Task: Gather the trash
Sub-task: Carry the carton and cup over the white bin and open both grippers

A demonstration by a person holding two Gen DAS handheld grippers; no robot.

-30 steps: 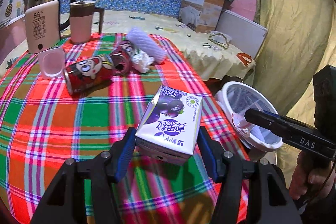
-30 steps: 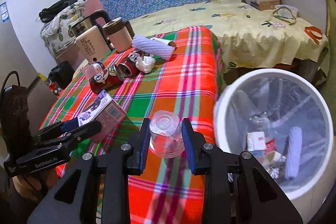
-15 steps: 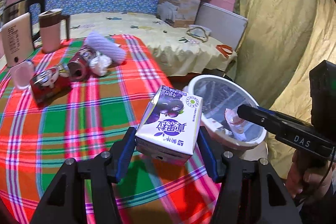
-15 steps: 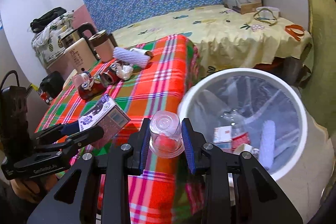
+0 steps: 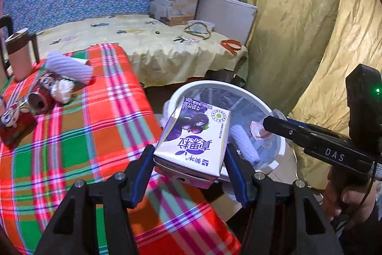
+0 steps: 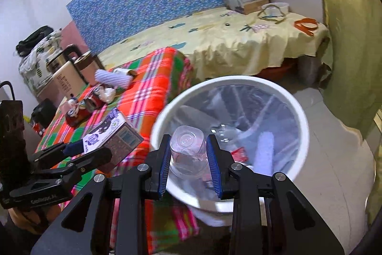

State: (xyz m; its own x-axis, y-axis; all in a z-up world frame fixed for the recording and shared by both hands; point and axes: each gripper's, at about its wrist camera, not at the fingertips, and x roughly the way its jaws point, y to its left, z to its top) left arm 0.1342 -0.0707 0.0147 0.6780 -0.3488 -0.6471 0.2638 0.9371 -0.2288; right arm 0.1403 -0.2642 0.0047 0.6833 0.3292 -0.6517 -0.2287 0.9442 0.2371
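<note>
My left gripper (image 5: 189, 157) is shut on a purple and white drink carton (image 5: 194, 139) and holds it at the table's right edge, beside the white trash bin (image 5: 281, 142). My right gripper (image 6: 188, 155) is shut on a clear plastic cup (image 6: 188, 151) and holds it over the near rim of the bin (image 6: 303, 126). The bin is lined with a clear bag and has trash inside. The right gripper with the cup also shows in the left wrist view (image 5: 267, 128), and the carton shows in the right wrist view (image 6: 114, 133).
On the plaid tablecloth (image 5: 71, 135) lie red cans (image 5: 14, 121), crumpled tissue (image 5: 62, 91) and a white ribbed roll (image 5: 69, 66). A pink jug (image 5: 19, 56) stands at the back left. A yellow-covered bed (image 6: 226, 40) lies behind. A yellow curtain (image 5: 310, 40) hangs right.
Both grippers have moved right, off the table toward the bin. The cup is now over the bin's rim and the carton is at the table's edge beside the bin.
</note>
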